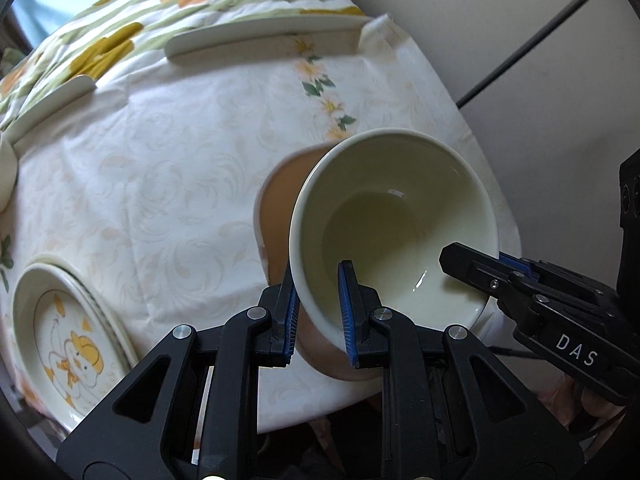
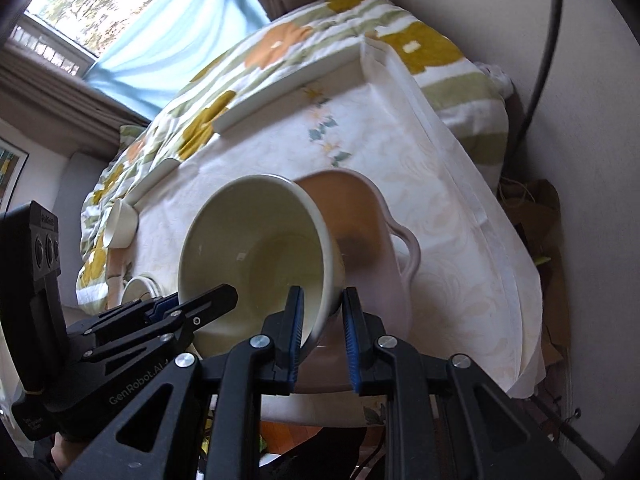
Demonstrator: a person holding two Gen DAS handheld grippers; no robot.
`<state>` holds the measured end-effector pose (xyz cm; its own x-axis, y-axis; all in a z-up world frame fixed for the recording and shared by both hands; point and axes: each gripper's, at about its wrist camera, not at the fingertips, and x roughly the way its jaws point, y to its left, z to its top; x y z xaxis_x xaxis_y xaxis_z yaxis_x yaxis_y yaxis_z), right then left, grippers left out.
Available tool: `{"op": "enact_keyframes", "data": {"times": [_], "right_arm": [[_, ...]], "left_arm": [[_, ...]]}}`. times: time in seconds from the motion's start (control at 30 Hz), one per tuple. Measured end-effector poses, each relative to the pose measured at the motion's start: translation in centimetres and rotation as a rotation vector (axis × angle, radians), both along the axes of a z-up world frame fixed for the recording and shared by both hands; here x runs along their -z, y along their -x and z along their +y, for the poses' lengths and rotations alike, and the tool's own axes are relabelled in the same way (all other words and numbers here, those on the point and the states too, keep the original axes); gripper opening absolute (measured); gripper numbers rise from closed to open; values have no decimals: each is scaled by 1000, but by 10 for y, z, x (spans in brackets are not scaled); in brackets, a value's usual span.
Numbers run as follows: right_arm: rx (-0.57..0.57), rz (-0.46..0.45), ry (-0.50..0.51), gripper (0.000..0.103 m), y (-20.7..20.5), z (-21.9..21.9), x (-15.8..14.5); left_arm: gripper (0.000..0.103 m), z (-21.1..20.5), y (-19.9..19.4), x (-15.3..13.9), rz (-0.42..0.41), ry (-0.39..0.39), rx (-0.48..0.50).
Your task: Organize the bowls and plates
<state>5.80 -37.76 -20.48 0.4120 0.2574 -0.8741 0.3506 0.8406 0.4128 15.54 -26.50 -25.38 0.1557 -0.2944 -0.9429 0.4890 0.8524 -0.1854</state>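
While tilted over pink dish, cream bowl being clamped rim-between-fingers by left gripper and right gripper.

Soft daylight enters through the window at the right wrist view's upper left; the panes are blown out; small glints sit inside the cream bowl; shadows are faint; both views bend strongly toward dark round edges; far plates and the curtain smear with blur.

Left tool clamped, right tool clamped, both angled down
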Motion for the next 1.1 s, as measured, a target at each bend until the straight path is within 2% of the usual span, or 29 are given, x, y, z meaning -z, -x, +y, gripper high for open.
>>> {"op": "enact_keyframes", "data": {"times": [0.13,0.43,0.57,0.83,0.9,1.0,1.07,1.1], "right_arm": [[27,27,-3,18,-1,-1,14],[54,66,9,18,-1,-6,30],[44,77,27,18,-2,-4,30],[41,93,3,18,0,-4,26],[37,87,0,18,1,-5,21],[41,73,-5,18,5,-8,12],[47,40,-11,18,11,-13,-1],[48,27,-6,18,12,-14,-7]], "left_arm": [[16,-7,-3,12,4,-41,34],[16,-29,-6,24,-43,-118,111],[16,-33,-5,23,-71,-140,130],[17,-35,-7,18,-101,-180,125],[20,-33,-7,16,-96,-167,120],[32,-32,-5,9,-98,-146,117],[50,-31,-2,1,-106,-123,114],[54,-30,-1,-5,-119,-118,105]]}}
